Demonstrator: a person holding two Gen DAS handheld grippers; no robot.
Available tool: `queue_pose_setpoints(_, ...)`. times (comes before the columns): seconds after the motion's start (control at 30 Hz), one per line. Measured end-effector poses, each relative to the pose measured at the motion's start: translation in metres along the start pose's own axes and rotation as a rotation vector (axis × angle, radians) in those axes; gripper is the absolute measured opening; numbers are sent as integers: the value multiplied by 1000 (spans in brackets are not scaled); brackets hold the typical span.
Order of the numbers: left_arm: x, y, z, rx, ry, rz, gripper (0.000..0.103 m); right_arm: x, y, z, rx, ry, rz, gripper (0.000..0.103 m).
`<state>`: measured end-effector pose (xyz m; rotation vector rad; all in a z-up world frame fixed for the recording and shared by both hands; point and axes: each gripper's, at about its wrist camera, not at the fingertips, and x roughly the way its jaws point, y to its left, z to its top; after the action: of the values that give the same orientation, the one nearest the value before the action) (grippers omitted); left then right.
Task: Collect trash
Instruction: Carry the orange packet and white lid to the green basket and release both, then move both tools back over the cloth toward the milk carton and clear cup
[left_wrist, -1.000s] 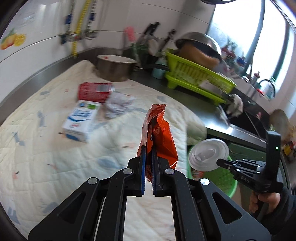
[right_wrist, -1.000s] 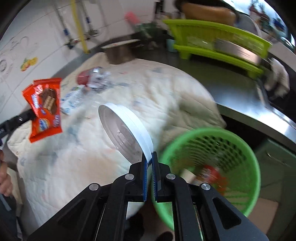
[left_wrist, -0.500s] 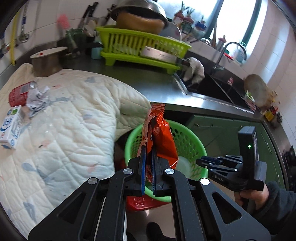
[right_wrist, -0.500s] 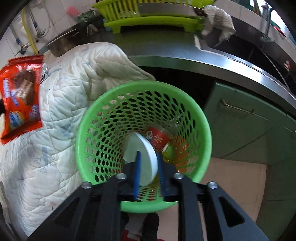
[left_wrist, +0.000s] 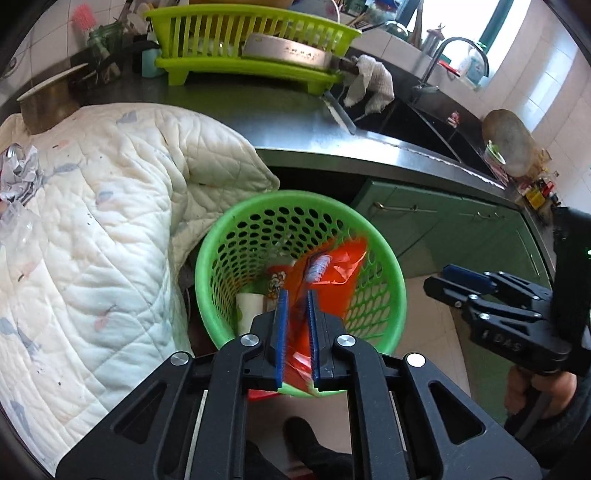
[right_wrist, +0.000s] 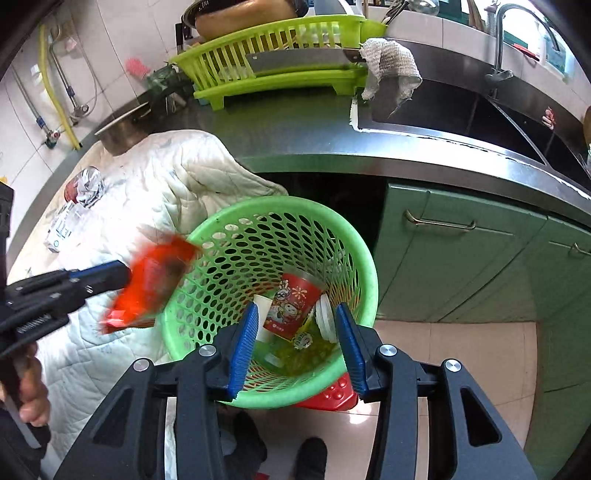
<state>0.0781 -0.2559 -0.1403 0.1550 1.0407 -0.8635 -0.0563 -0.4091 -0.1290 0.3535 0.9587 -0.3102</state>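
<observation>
Left claw (left_wrist: 295, 317): jaws slightly parted, orange snack wrapper (left_wrist: 328, 273) between the pads and blurred. Can't tell if it's still pinched or already slipping free. In the right wrist view the wrapper (right_wrist: 151, 284) sits at the near-left rim of the green basket (right_wrist: 207, 236), partly outside it, so not binned yet.

Right claw (right_wrist: 293, 328): jaws wide apart, holding nothing, hovering over the basket mouth.

In the basket: red printed paper cup (right_wrist: 291, 310), white lid (right_wrist: 325, 317), a white cup (right_wrist: 262, 314) beside them, all at the bottom. Those count as collected. The basket stands on a red stool (right_wrist: 328, 395) on the floor, just beside the desk edge.

Further out, on the quilted white cover (right_wrist: 122, 206) draped over the desk: crumpled paper wad (right_wrist: 88, 184) next to a red can (right_wrist: 70, 192), and a small carton (right_wrist: 61, 229) nearer the edge. All well apart from the basket, untouched.

Judgement: roughly halfway. Three items in, wrapper at the drop point, at least three left on the desk. Risk: the wrapper is light and sits at the rim, could catch on it or fall outside.

Behind: pot (right_wrist: 122, 129), green dish rack (right_wrist: 273, 55), sink (right_wrist: 461, 110). Not trash.
</observation>
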Motion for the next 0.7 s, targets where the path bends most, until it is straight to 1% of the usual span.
queue_pose_setpoints(0.03, 1, 0, 0, -1, 2, -2, 11, -1, 0, 0, 0, -3, 1, 43)
queue_pose_setpoints(0.1, 2, -1, 0, -4, 6, 3, 22, -2, 3, 1, 1, -8, 4, 43)
queue_pose_setpoints(0.23, 0, 3, 0, -13, 0, 9, 28, -6, 3, 3, 2, -13, 14, 45)
queue_pose_setpoints(0.3, -4, 6, 0, -23, -7, 17, 36, -7, 7, 5, -6, -19, 19, 48)
queue_pose_setpoints(0.37, -11, 11, -1, -36, -22, 30, 40, -7, 11, 8, -16, -23, 28, 48)
queue_pose_setpoints(0.43, -18, 17, -2, -50, -33, 39, 43, -6, 16, 11, -24, -24, 37, 49)
queue_pose_setpoints(0.5, -26, 25, -2, -64, -45, 61, 45, -4, 25, 14, -41, -26, 51, 53)
queue_pose_setpoints(0.63, -44, 47, -7, -110, -75, 108, 48, 1, 45, 23, -83, -31, 83, 55)
queue_pose_setpoints(0.7, -55, 61, -9, -141, -95, 138, 50, 4, 58, 29, -109, -35, 103, 60)
